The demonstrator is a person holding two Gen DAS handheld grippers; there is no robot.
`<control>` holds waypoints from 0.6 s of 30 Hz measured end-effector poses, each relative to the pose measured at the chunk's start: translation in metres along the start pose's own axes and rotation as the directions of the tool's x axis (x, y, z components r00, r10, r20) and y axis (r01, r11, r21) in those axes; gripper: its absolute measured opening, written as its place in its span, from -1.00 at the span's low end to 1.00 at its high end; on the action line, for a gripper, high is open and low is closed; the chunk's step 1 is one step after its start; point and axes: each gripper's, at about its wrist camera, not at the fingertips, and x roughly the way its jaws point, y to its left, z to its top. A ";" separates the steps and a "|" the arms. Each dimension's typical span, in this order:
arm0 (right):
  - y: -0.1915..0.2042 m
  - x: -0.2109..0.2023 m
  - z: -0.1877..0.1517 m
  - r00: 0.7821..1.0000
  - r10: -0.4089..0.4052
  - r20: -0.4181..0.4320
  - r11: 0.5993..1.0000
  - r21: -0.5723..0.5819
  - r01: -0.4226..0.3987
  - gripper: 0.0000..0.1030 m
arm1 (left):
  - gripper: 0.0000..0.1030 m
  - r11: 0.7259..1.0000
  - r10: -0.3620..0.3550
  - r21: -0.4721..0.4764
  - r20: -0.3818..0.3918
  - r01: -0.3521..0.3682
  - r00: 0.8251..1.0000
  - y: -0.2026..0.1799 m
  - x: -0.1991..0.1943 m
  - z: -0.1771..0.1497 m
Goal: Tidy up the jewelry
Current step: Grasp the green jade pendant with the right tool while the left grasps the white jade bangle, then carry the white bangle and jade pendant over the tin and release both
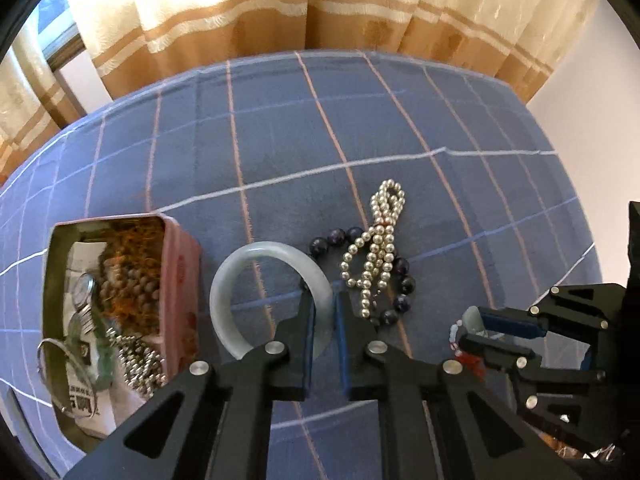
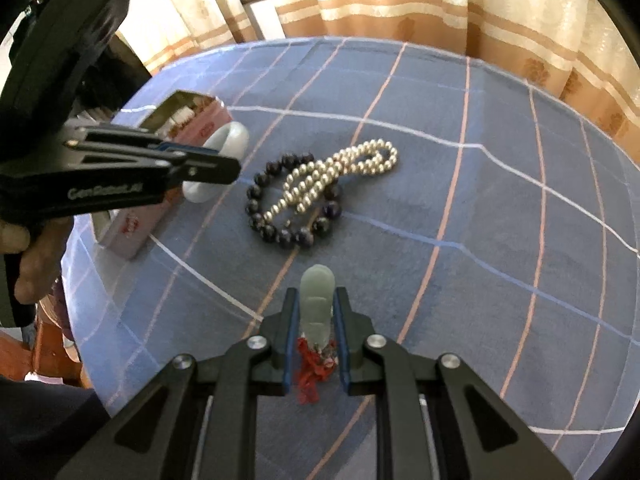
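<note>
My left gripper (image 1: 323, 300) is shut on a pale jade bangle (image 1: 240, 264), held next to an open pink tin box (image 1: 182, 280); the bangle (image 2: 232, 138) and left gripper (image 2: 234, 166) also show in the right wrist view. My right gripper (image 2: 316, 298) is shut on a pale green jade pendant (image 2: 318, 300) with a red tassel (image 2: 310, 372), above the cloth; the right gripper also shows in the left wrist view (image 1: 468, 328). A pearl necklace (image 1: 380, 248) lies over a dark bead bracelet (image 1: 404, 284) on the cloth; the necklace (image 2: 340, 172) and the bracelet (image 2: 272, 228) are both seen from the right wrist.
The tin (image 2: 200, 120) holds brown beads (image 1: 128, 280), a watch (image 1: 82, 296), a silver chain (image 1: 140, 364) and a ring. A blue checked cloth (image 1: 400, 120) covers the round table. Curtains (image 1: 280, 4) hang behind; a wall is at the right.
</note>
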 end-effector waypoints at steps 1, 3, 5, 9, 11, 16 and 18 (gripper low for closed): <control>0.000 -0.004 0.000 1.000 0.002 0.007 1.000 0.004 -0.002 -0.63 | -0.82 1.000 -0.006 -0.010 0.012 0.006 1.000 0.002 -0.008 -0.001; 0.001 -0.014 0.002 1.000 0.006 0.021 1.000 0.008 -0.006 -0.63 | -0.82 1.000 -0.010 -0.020 0.032 0.011 0.999 0.004 -0.020 -0.003; 0.002 -0.021 0.005 0.999 0.008 0.035 1.000 0.010 -0.009 -0.63 | -0.82 0.999 -0.014 -0.029 0.051 0.016 0.999 0.007 -0.032 -0.005; 0.006 -0.036 0.012 0.998 0.019 0.063 1.000 0.020 -0.021 -0.63 | -0.82 0.998 -0.014 -0.054 0.084 0.019 0.996 0.013 -0.055 -0.008; 0.009 -0.042 0.015 0.997 0.024 0.077 1.000 0.017 -0.026 -0.63 | -0.82 0.998 -0.011 -0.068 0.097 0.017 0.995 0.021 -0.066 -0.011; 0.025 -0.050 0.031 0.993 0.040 0.111 0.999 -0.009 -0.039 -0.63 | -0.82 0.994 0.013 -0.112 0.127 0.002 0.992 0.037 -0.085 -0.018; 0.032 -0.054 0.037 0.991 0.047 0.124 0.999 -0.018 -0.045 -0.63 | -0.82 0.992 0.025 -0.127 0.137 -0.008 0.990 0.046 -0.092 -0.022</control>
